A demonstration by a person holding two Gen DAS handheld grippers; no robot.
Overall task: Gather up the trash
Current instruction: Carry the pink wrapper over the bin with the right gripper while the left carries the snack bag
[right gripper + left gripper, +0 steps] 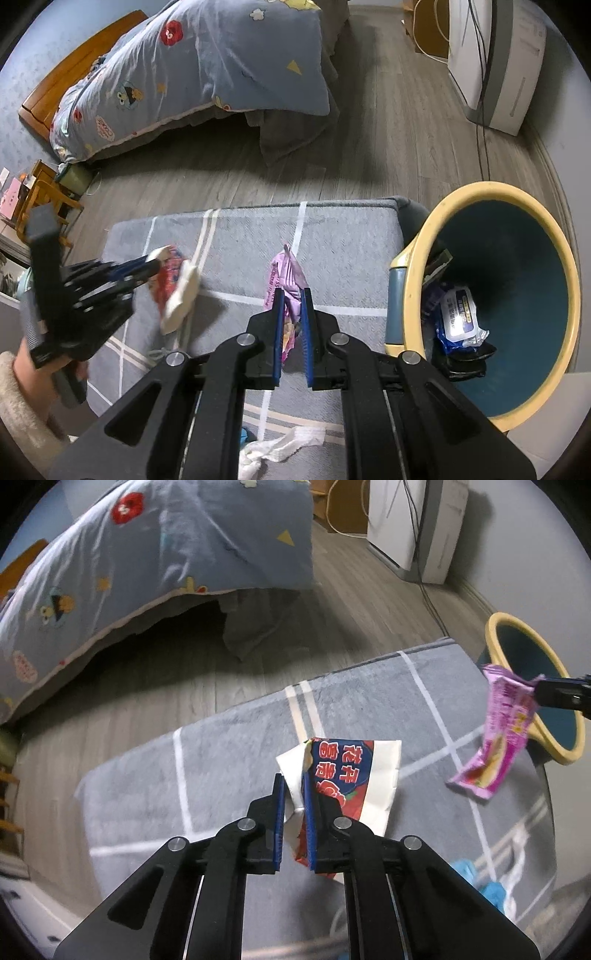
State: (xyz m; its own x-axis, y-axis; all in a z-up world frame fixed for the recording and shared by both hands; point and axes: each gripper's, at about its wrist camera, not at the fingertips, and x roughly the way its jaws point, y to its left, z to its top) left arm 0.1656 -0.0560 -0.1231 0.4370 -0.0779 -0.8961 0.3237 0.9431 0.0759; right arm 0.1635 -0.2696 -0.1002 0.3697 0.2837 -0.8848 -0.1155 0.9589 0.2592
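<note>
The left gripper [293,805] is clamped on a red-and-white wrapper [354,779], held just above the grey checked rug [229,746]. The right gripper [293,317] is clenched on a pink wrapper [286,280], lifted over the same rug beside the yellow-rimmed bin [413,266], which stands at the rug's right edge and already holds a blue wipes packet [458,314]. A crumpled white tissue [280,446] lies on the rug near the camera.

The bin [410,280] stands right of the rug [240,236], the bed [221,55] behind.
</note>
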